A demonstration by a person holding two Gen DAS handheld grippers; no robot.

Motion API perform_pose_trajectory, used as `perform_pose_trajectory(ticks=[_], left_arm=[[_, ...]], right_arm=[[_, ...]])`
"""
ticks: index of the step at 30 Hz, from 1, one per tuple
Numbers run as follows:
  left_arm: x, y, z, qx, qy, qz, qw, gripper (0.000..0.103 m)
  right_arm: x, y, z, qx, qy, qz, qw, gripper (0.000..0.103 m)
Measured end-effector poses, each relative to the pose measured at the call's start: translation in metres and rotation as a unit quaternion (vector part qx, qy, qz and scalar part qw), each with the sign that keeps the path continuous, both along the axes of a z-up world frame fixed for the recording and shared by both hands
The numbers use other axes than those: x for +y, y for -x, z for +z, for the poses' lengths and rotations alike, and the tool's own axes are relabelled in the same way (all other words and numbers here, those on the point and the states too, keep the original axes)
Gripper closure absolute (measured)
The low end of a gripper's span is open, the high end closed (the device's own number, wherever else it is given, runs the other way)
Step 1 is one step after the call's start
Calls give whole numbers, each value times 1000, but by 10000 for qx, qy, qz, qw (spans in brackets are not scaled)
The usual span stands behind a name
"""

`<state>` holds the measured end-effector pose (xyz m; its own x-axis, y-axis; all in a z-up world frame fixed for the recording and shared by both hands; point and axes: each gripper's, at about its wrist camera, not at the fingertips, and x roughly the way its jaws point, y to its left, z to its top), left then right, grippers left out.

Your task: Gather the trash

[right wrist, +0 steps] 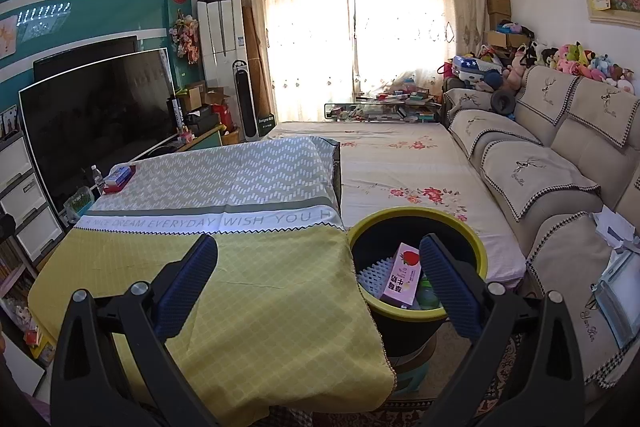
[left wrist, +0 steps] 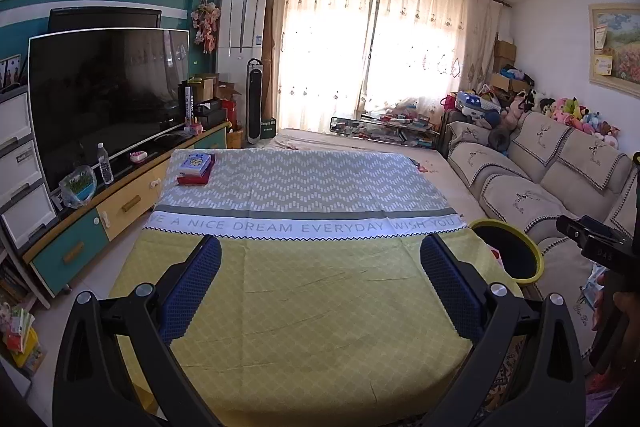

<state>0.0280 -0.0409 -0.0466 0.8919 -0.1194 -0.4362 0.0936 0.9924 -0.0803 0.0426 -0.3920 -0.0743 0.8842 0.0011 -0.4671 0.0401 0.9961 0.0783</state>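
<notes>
A black bin with a yellow rim (right wrist: 416, 223) stands just off the table's right edge; it also shows in the left wrist view (left wrist: 506, 251). Inside it lie a pink milk carton (right wrist: 402, 273), a white ridged piece (right wrist: 372, 275) and a green item (right wrist: 428, 293). My right gripper (right wrist: 318, 247) is open and empty, above the table's right edge and the bin. My left gripper (left wrist: 320, 247) is open and empty over the yellow tablecloth (left wrist: 304, 307). A stack of small boxes (left wrist: 195, 169) lies at the table's far left corner.
A TV (left wrist: 108, 95) on a low cabinet (left wrist: 120, 211) runs along the left, with a water bottle (left wrist: 105, 163). A beige sofa (right wrist: 560, 163) lines the right. A bed with a floral sheet (right wrist: 400, 163) lies behind the table. The right tool's body (left wrist: 600, 247) shows at the right.
</notes>
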Motion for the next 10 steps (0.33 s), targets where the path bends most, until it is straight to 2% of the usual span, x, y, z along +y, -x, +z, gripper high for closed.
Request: perform_pose_trajectory(ticks=[5, 10], left_arm=[[4, -19, -3, 239, -33, 63, 9997, 5], [19, -66, -5, 293, -114, 98, 9995, 5]], right_arm=[[6, -10, 3, 37, 164, 57, 9998, 7], [23, -45, 7, 107, 453, 227, 9987, 7]])
